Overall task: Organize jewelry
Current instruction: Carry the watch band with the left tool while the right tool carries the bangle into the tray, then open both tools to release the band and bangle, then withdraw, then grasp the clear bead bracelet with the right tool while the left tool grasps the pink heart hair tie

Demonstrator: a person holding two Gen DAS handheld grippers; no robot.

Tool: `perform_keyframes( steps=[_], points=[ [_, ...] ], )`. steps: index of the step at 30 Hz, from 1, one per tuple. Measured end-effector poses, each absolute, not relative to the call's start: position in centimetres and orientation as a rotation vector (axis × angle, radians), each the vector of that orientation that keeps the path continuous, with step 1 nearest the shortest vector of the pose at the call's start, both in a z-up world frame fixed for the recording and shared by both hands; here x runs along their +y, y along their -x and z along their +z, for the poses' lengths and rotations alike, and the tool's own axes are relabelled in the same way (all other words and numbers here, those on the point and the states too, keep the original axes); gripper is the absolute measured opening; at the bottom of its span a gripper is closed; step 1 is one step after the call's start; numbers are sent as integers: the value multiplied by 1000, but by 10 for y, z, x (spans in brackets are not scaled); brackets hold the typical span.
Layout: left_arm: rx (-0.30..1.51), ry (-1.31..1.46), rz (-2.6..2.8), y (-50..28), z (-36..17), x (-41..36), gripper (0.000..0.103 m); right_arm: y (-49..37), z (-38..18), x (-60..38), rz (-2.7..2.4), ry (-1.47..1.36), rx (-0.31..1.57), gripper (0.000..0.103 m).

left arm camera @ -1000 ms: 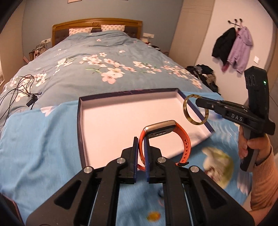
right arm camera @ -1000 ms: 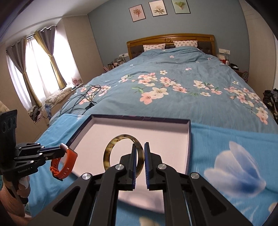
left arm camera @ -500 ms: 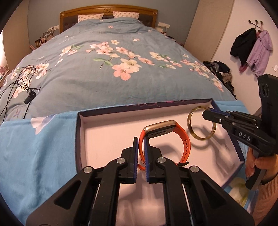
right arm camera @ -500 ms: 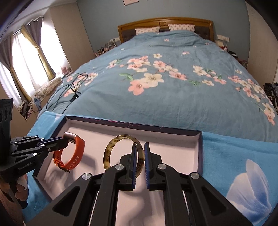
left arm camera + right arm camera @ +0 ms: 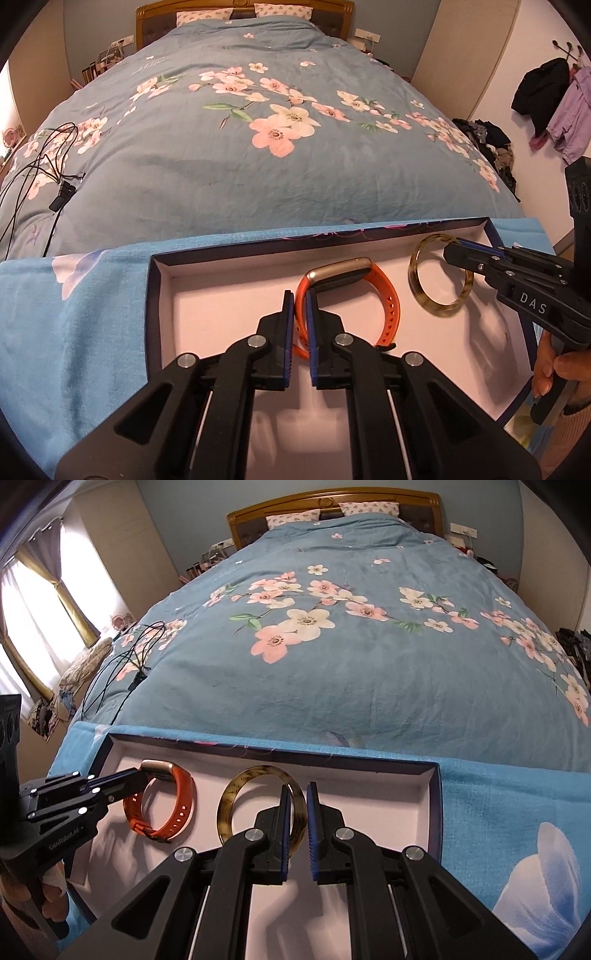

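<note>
Orange silicone catches the eye first: a watch band (image 5: 384,295) with a pale gold case is pinched by its strap between the blue pads of the left hand-held gripper (image 5: 300,299), whose jaws are pressed together on it. The band hangs upright over the pale floor of a shallow box (image 5: 159,295) with dark blue walls, toward the box's left half as seen from the right wrist view. I cannot tell whether its lower edge touches the floor of the box.

Just beside it, to its right, the right hand-held gripper (image 5: 295,794) is clamped on the rim of a mottled amber and brown bangle (image 5: 236,790). The bangle stands on edge, its open circle facing roughly along the box, also above the pale floor; faint shadows of both pieces fall on the lining below them. The two pieces are near each other but apart.

The box lies on a bright blue cloth (image 5: 74,314) printed with large pale flowers, spread across the foot of a bed (image 5: 258,166) covered in a dusty blue quilt with pink and white blossoms. A tangle of black cable (image 5: 44,162) lies on the quilt's left side. A person's fingers (image 5: 550,369) wrap the handle of the right tool at the box's right edge. Dark and purple garments (image 5: 554,99) hang on wall hooks to the right.
</note>
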State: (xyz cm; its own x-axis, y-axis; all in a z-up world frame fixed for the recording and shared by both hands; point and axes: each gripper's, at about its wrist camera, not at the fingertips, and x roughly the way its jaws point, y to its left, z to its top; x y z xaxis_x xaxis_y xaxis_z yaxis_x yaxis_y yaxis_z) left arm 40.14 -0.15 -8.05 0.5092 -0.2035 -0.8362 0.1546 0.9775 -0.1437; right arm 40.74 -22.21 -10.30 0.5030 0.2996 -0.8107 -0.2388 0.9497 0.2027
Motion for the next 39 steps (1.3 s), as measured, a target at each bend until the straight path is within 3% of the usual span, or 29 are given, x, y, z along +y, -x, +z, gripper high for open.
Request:
perform_keyframes(
  steps=[3, 9, 12, 18, 32, 36, 39],
  points=[
    [1018, 61, -211, -404, -81, -2, 8, -410, -103, -222, 311, -76, 991, 12],
    [931, 62, -175, -384, -66, 5, 31, -380, -78, -226, 345, -67, 868, 22],
    [842, 41, -178, -358, -47, 12, 43, -342, -59, -230, 412, -39, 785, 34],
    [727, -59, -234, -284, -22, 19, 53, -255, -44, -236, 530, 72, 692, 39],
    [703, -110, -368, -151, -45, 21, 57, -158, -93, -265, 562, 97, 815, 39],
    [719, -113, -407, -137, -54, 16, 58, -145, -105, -261, 565, 120, 842, 49],
    [723, -141, -437, -128, -59, 9, 58, -142, -109, -257, 557, 141, 843, 49]
  ],
)
